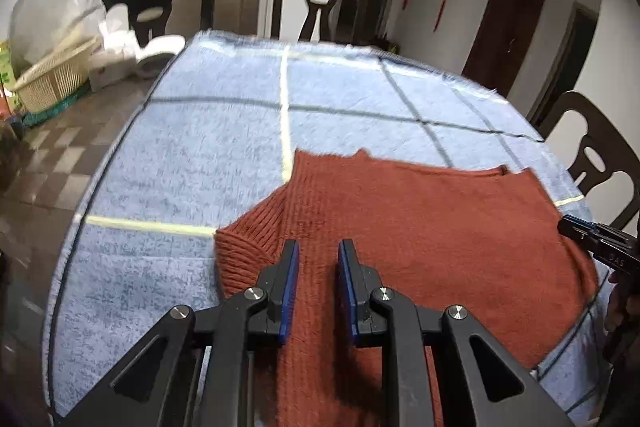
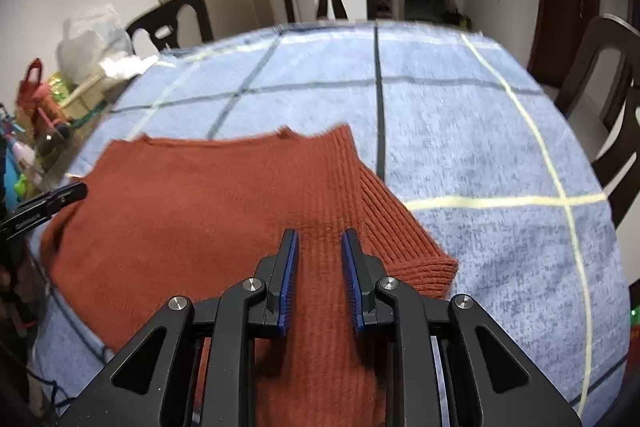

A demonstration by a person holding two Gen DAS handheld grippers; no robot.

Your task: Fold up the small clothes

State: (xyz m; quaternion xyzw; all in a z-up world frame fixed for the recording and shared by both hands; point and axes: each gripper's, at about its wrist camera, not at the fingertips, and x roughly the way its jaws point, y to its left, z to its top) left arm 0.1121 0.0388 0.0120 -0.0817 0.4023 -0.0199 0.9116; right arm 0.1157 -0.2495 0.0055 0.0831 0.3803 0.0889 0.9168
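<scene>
A rust-red knit sweater (image 1: pixel 420 219) lies spread on the blue checked blanket (image 1: pixel 192 147), with a ribbed sleeve sticking out on each side. My left gripper (image 1: pixel 319 245) is over the sweater's near left part, and its blue pads are shut on knit that fills the narrow gap between them. My right gripper (image 2: pixel 319 235) grips the near right part (image 2: pixel 224 211) the same way, beside the ribbed sleeve (image 2: pixel 412 251). Each gripper also shows in the other's view at the sweater's side edge: the right gripper (image 1: pixel 570 225) and the left gripper (image 2: pixel 78 190).
The blanket covers a round table (image 2: pixel 500 131) ringed by dark chairs (image 1: pixel 320 7) (image 2: pixel 616 99). A woven basket (image 1: pixel 52 83), bags and white rolls sit on the floor at the left. Bottles and a red bag (image 2: pixel 36 95) crowd the left side.
</scene>
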